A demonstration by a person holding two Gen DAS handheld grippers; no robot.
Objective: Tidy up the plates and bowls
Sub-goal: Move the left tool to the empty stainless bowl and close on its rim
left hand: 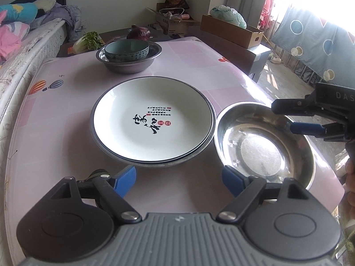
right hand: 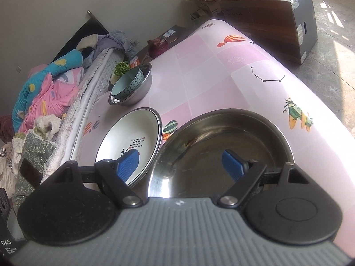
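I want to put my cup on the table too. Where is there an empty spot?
The pink tablecloth is bare on the far right, beyond the steel pan, around the star and balloon prints. A smaller bare strip lies between the white plate and the far steel bowl holding the teal bowl. Plate and pan sit almost rim to rim: crowded there.

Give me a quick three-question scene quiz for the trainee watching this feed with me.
1. True or false: the teal bowl sits inside a steel bowl.
2. What lies directly under the white plate: A) bare tablecloth B) another dish C) a box?
3. Which gripper has a finger over the empty steel bowl?

Key:
1. True.
2. B; a second rim shows beneath it.
3. The right gripper, jaws open; the left gripper is open too, holding nothing.
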